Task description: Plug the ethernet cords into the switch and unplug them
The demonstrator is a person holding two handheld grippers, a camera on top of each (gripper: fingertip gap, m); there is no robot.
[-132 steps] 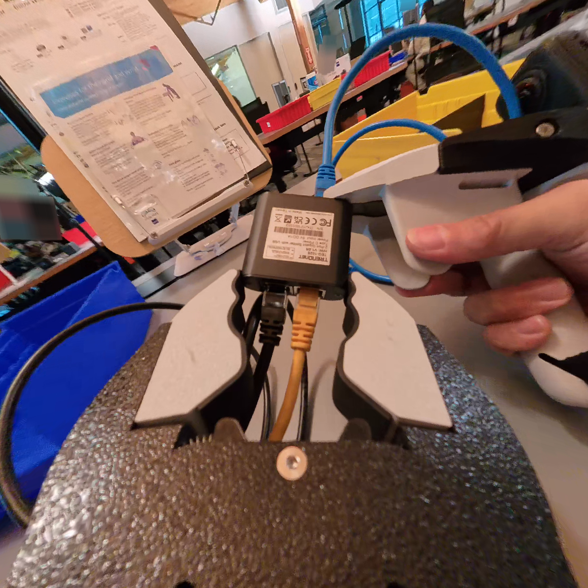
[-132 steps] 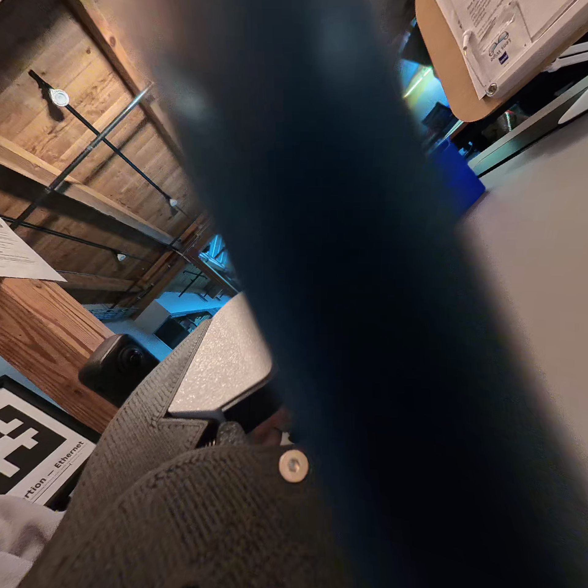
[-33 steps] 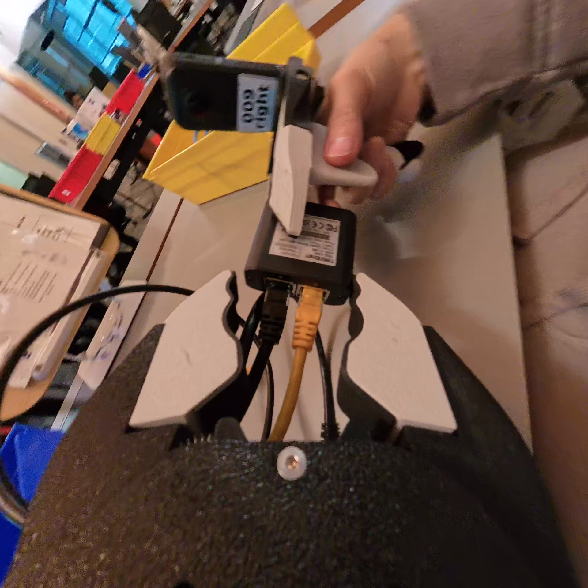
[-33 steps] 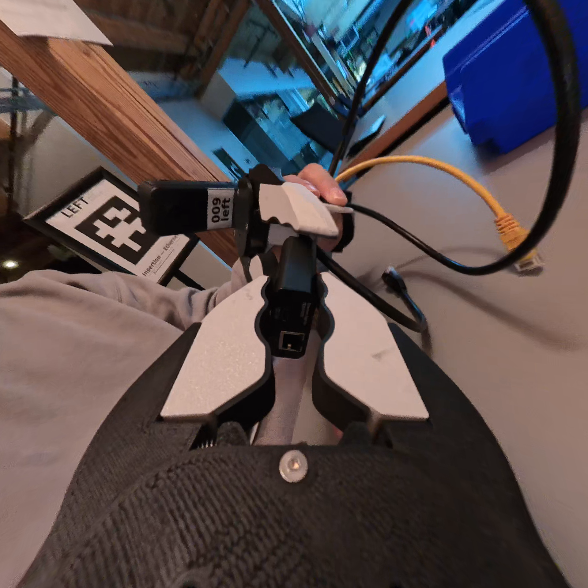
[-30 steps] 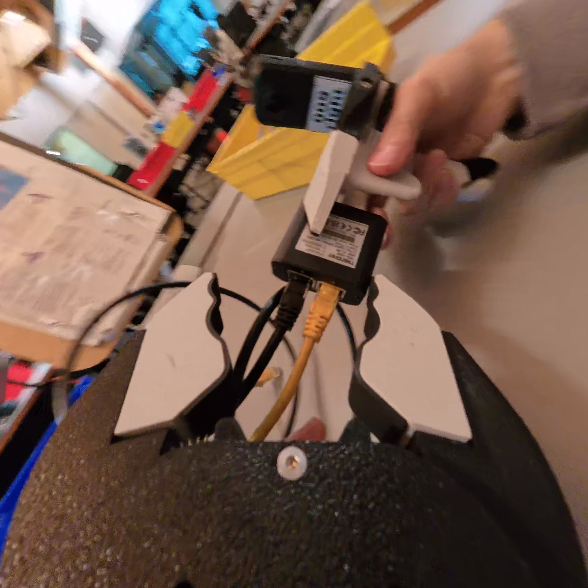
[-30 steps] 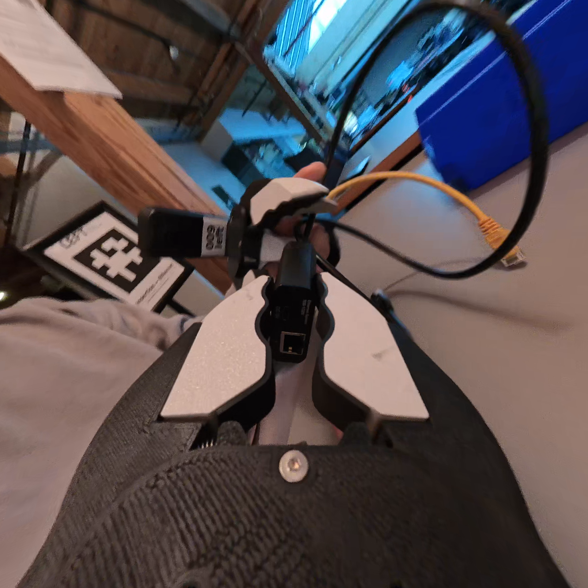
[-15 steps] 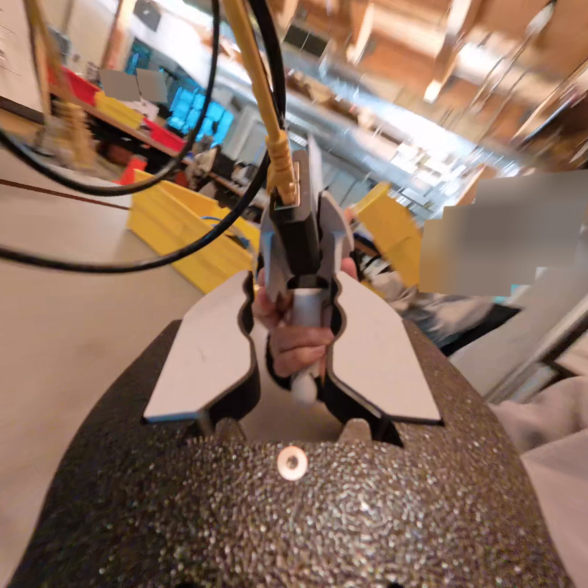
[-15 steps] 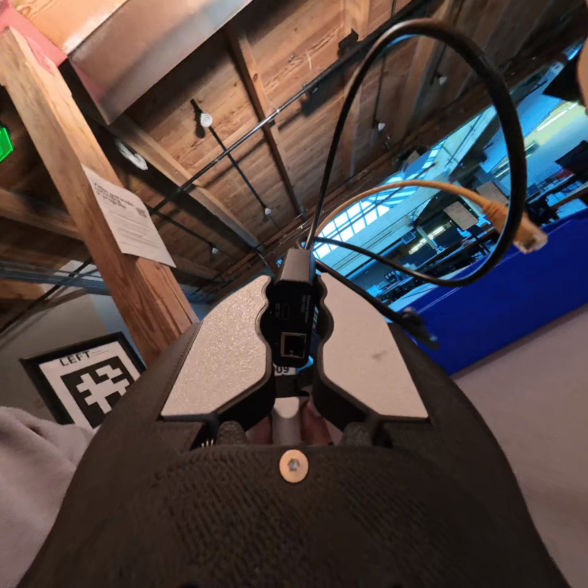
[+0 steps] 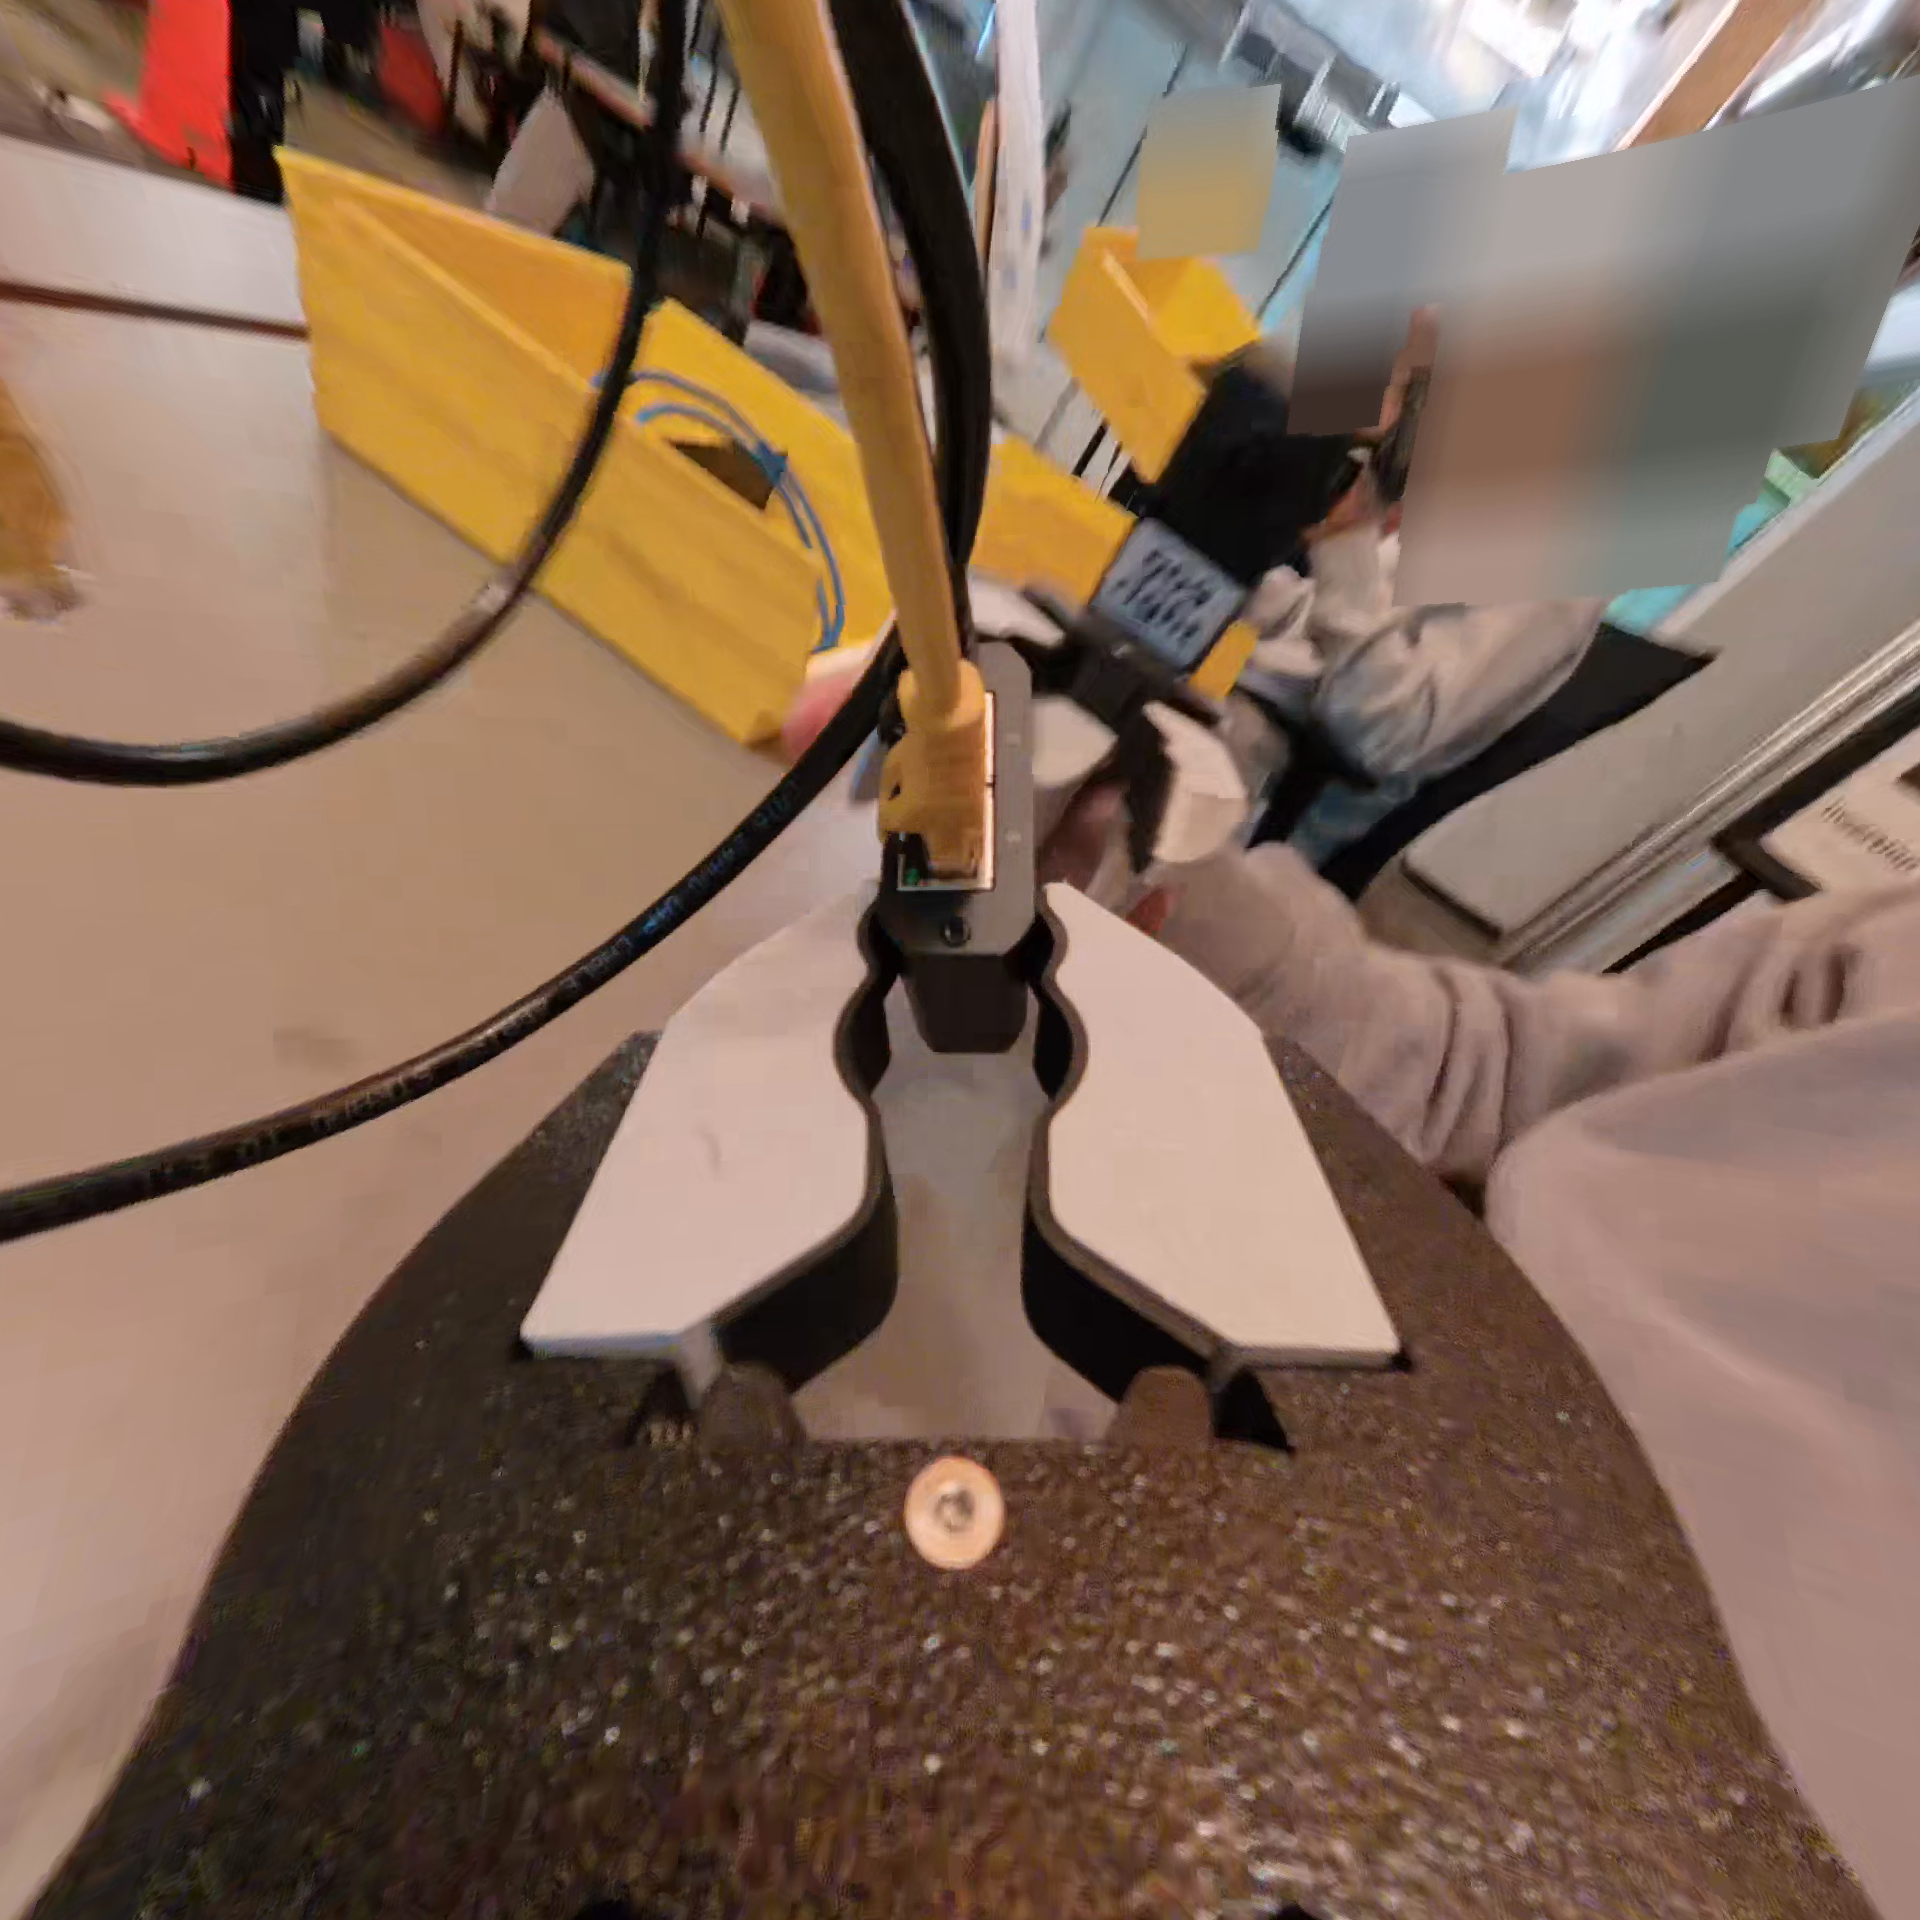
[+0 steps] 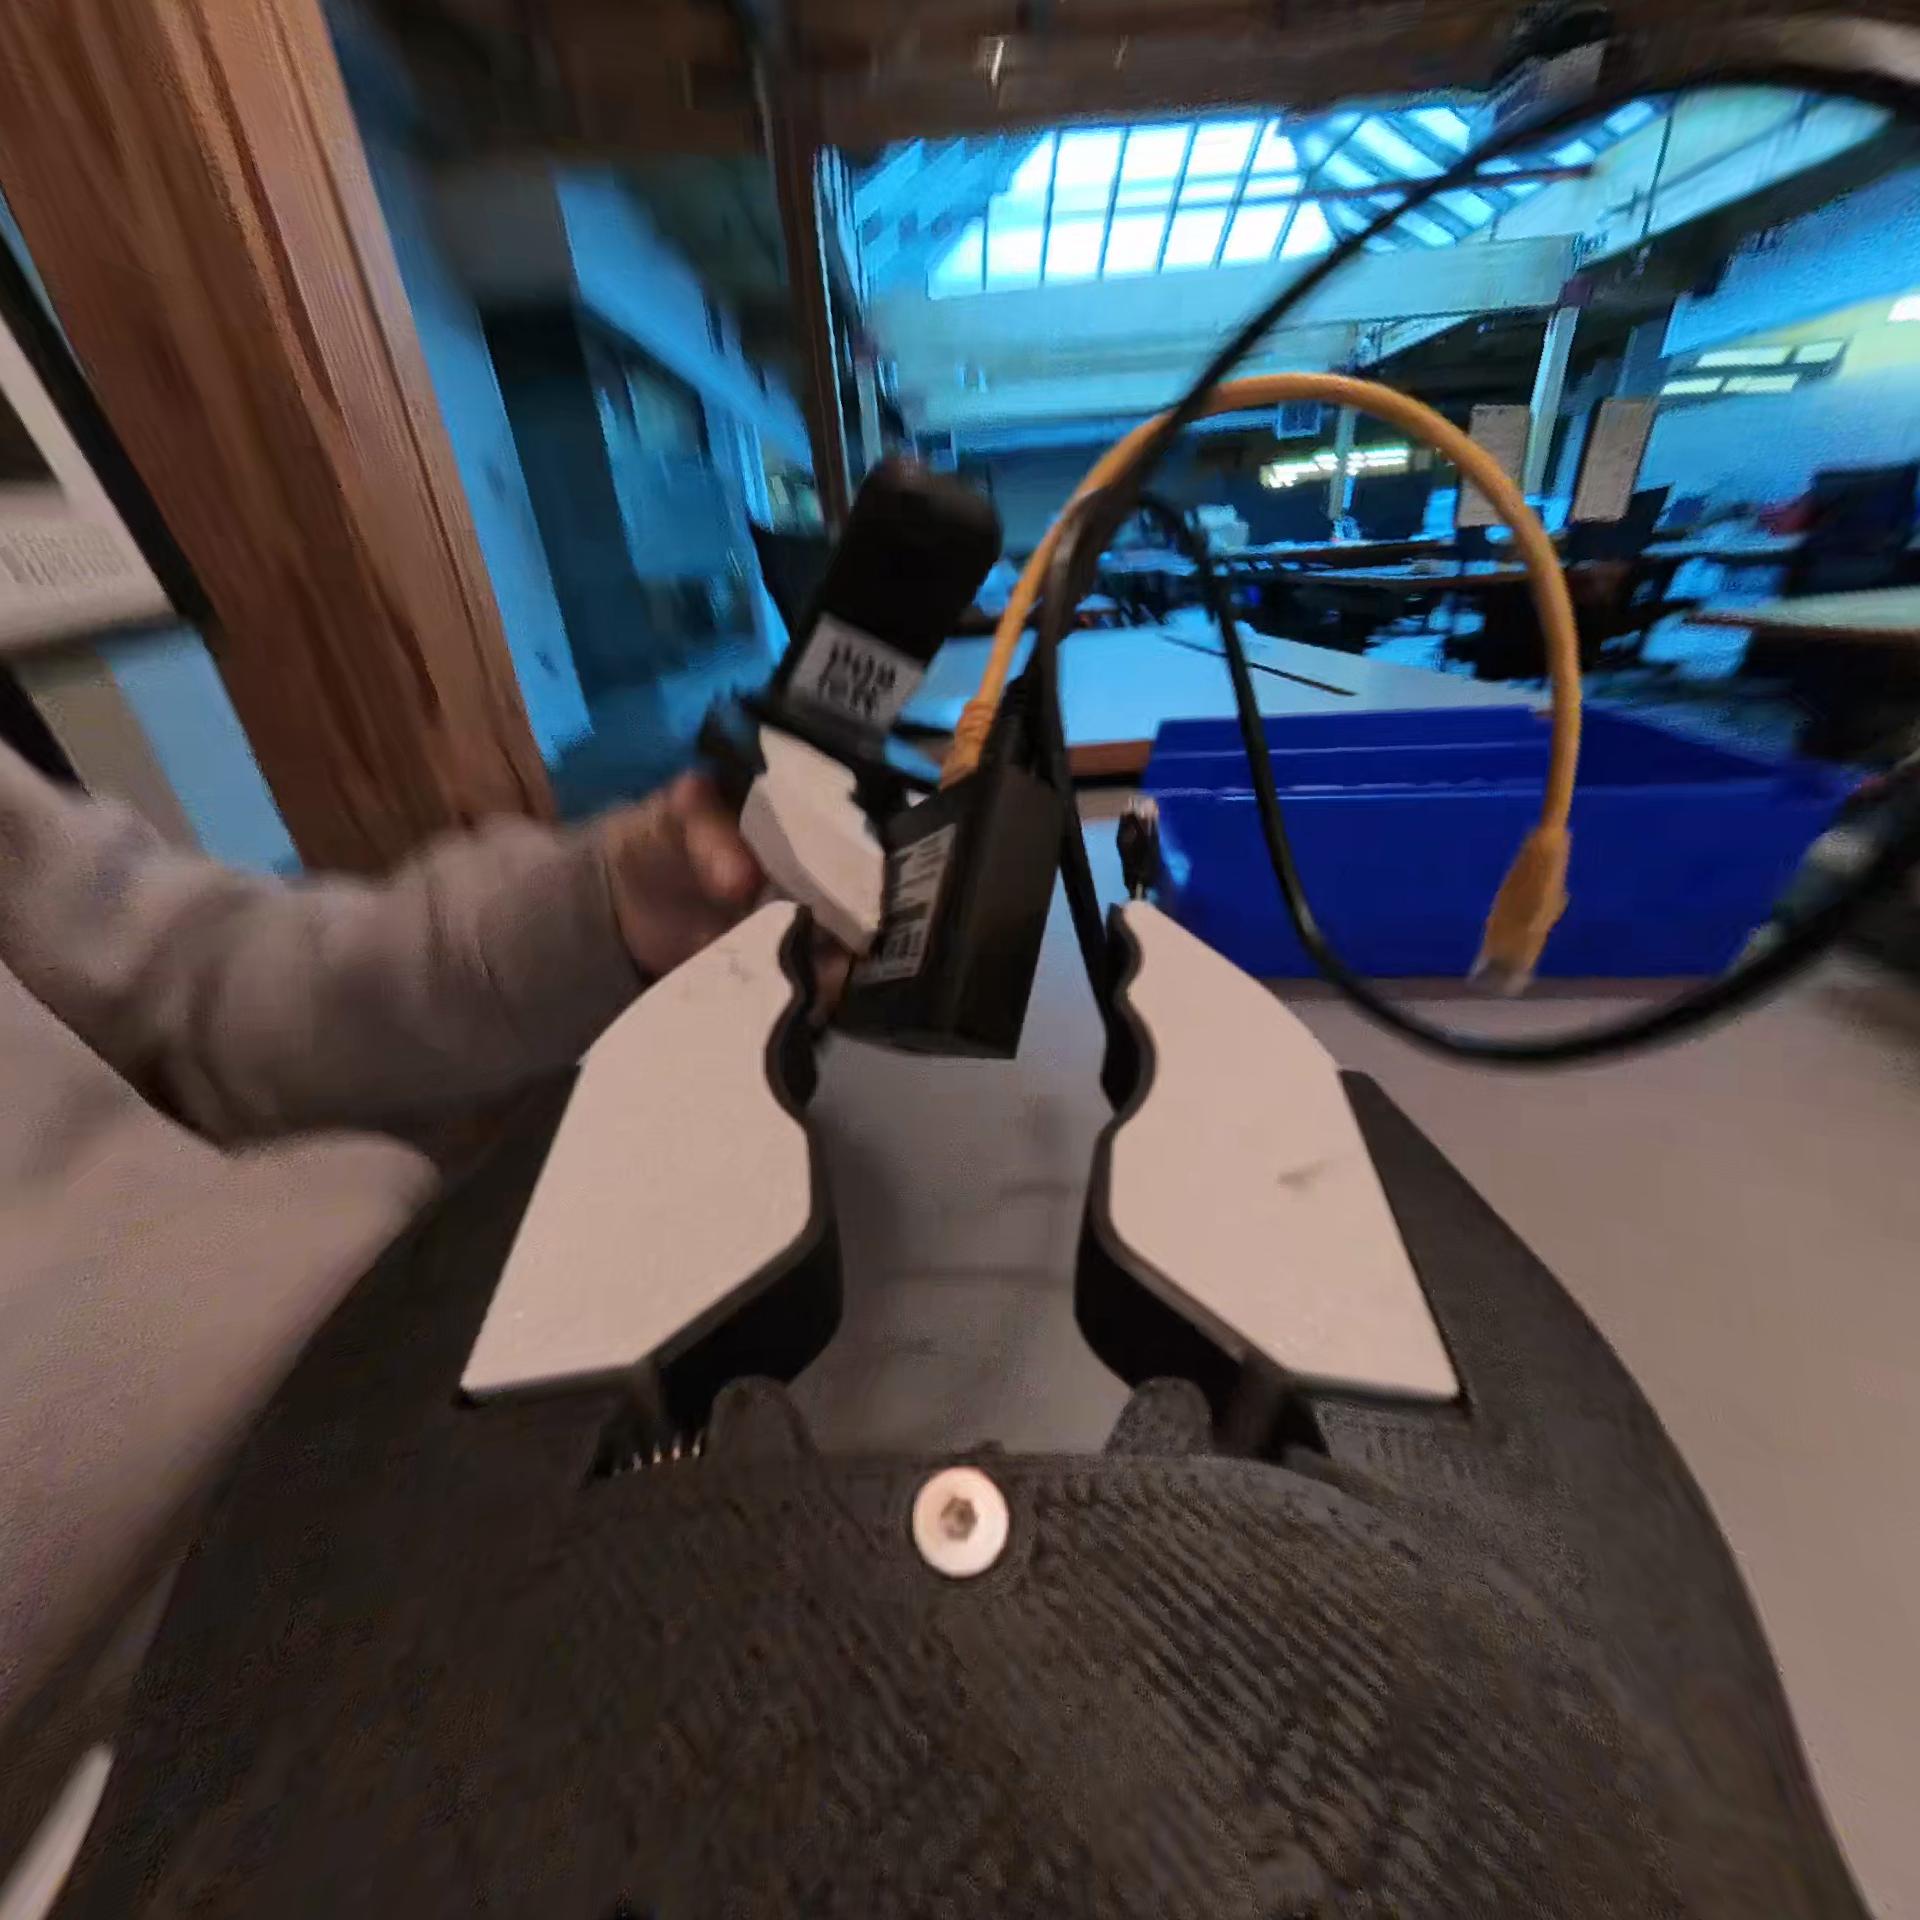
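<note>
My left gripper (image 9: 956, 925) is shut on the lower end of the small black switch (image 9: 961, 987) and holds it upright above the table. A yellow ethernet cord (image 9: 883, 364) and a black cord (image 9: 623, 977) are plugged into its face. In the right wrist view the switch (image 10: 966, 935) sits between the tips of my right gripper (image 10: 956, 935), which is open with its fingers clear of the switch. A white finger of the left gripper (image 10: 821, 862) presses the switch's labelled side. The yellow cord (image 10: 1351, 400) loops up and its free plug (image 10: 1522, 914) hangs loose.
Yellow bins (image 9: 582, 436) stand on the table beyond the switch, one with a blue cord (image 9: 800, 488) in it. A blue bin (image 10: 1455, 831) is behind the cords and a wooden post (image 10: 260, 416) to the left. The grey table (image 10: 1610, 1195) stretches to the right. My two grippers' fingertips are within a few centimetres of each other.
The right gripper has opened and let go of the switch. The left gripper has closed on the switch and now holds it alone. Both views have swung round.
</note>
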